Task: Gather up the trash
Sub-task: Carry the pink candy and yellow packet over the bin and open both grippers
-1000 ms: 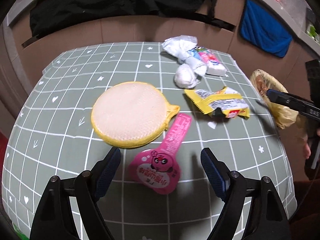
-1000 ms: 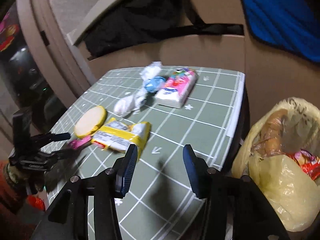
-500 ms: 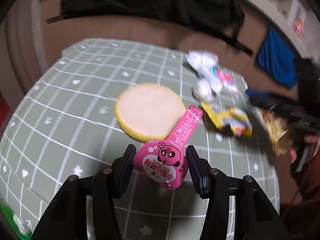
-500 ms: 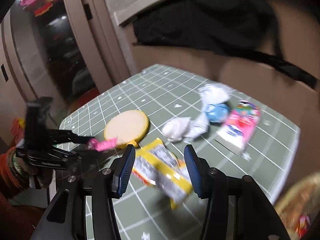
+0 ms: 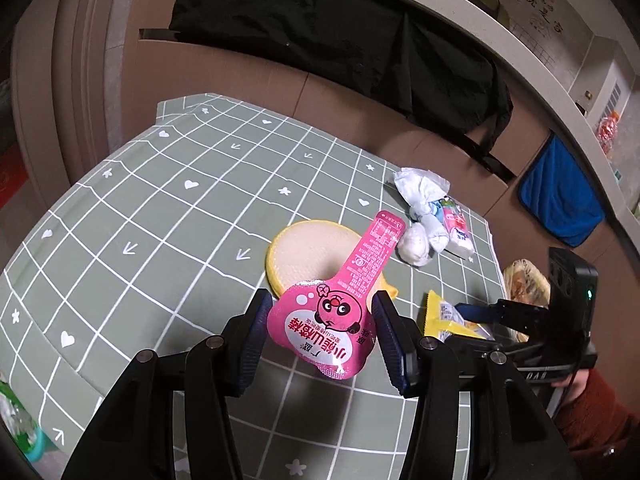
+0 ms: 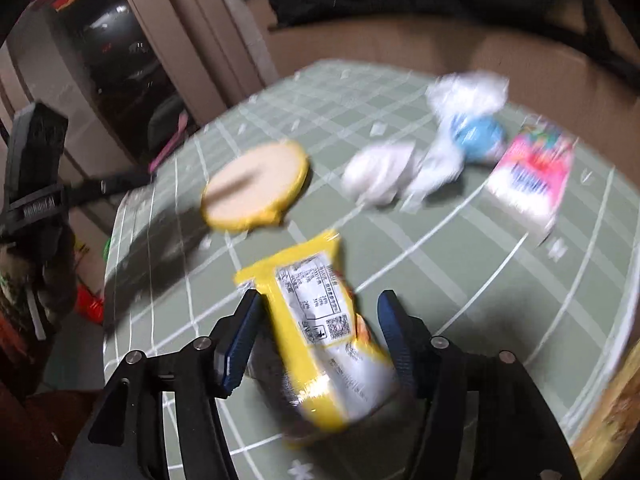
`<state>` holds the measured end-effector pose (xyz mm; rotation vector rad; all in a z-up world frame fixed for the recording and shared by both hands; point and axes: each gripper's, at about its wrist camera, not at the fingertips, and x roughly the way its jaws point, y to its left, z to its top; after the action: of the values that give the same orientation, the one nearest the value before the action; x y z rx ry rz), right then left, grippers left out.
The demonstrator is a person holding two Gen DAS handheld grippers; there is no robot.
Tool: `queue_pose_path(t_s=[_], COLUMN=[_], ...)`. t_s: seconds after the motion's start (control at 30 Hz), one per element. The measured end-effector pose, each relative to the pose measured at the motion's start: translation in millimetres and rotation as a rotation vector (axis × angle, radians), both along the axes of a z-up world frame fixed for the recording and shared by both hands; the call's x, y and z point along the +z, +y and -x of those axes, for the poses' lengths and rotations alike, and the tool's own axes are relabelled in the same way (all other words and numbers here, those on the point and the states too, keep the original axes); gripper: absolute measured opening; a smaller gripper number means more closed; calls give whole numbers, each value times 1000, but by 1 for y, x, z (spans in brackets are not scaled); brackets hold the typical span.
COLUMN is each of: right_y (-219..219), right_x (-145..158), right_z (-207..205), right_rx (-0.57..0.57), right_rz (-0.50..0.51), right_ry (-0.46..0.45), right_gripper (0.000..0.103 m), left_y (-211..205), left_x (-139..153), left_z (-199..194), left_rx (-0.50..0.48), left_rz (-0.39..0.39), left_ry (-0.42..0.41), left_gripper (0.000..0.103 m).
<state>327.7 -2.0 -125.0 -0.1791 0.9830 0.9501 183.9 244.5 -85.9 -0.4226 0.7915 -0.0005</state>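
Note:
My left gripper (image 5: 320,328) is shut on a pink spoon-shaped snack wrapper (image 5: 332,304) and holds it above the green grid tablecloth (image 5: 160,240). My right gripper (image 6: 318,340) stands around a yellow snack wrapper (image 6: 320,320); its jaws are apart and do not visibly press it, and the view is blurred. The right gripper also shows in the left wrist view (image 5: 480,312) at the yellow wrapper (image 5: 440,312). A yellow-rimmed round pad (image 5: 308,252) (image 6: 256,188) lies mid-table. Crumpled white tissues (image 5: 420,216) (image 6: 400,172) and a pink tissue pack (image 5: 458,228) (image 6: 528,176) lie beyond.
A yellow trash bag (image 5: 524,276) hangs beside the table's right edge, also at the lower right of the right wrist view (image 6: 616,408). A black jacket (image 5: 340,40) drapes over brown furniture behind. A blue cloth (image 5: 560,200) hangs at right.
My left gripper closed on the pink wrapper and lifted it off the table. My right gripper swung from the bag side to the yellow wrapper, which now sits between its fingers.

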Motion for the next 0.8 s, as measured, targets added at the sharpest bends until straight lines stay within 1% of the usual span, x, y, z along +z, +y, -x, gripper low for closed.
queue_pose_path(t_s=[0.1,0.13,0.2,0.23,0.3,0.37,0.4,0.43,0.47,0.5,0.53,0.57,0.63,0.67,0.7,0.8], right_y=[5,7,9,12,19,26,29,28,28,25,21,17,11,7,1,-18], right_x=[0,0,0,-1,-2,-3,-3,-3,-1,2,6,13,27,37,50,80], right_z=[10,10,12,12,18,23,25,26,26,25,24,24,29,32,34,35], right_rx=[13,16,19,21,38,59,62,58,54,48,42,28,0,-14,-33,-93], right_rz=[40,51,56,62,101,156,173,181,176,168,155,141,135,133,118,65], right_ry=[-61,-70,-69,-72,-106,-154,-169,-177,-175,-162,-147,-154,-214,-251,-280,-316], right_gripper=[62,63,69,70,73,73,69,63,46,43,42,39,36,33,33,33], left_y=[-3,-2,-3,-4,-5,-7,-8,-10,-11,-13,-16,-21,-32,-39,-45,-70], left_x=[-1,-1,0,0,1,2,3,4,6,8,11,15,26,33,40,68], left_z=[-1,-1,-1,-1,-3,-3,-4,-5,-6,-7,-9,-11,-16,-19,-22,-33], left_rx=[-8,-8,-6,-6,-10,-14,-16,-18,-20,-23,-27,-33,-45,-52,-57,-78], left_rz=[1,3,9,11,10,7,7,6,5,4,2,-5,-29,-37,-43,-70], left_ry=[4,4,2,0,-2,-4,-6,-8,-13,-18,-25,-36,-65,-81,-98,-172], left_gripper=[52,52,52,52,52,52,52,52,52,52,52,52,52,52,52,52])
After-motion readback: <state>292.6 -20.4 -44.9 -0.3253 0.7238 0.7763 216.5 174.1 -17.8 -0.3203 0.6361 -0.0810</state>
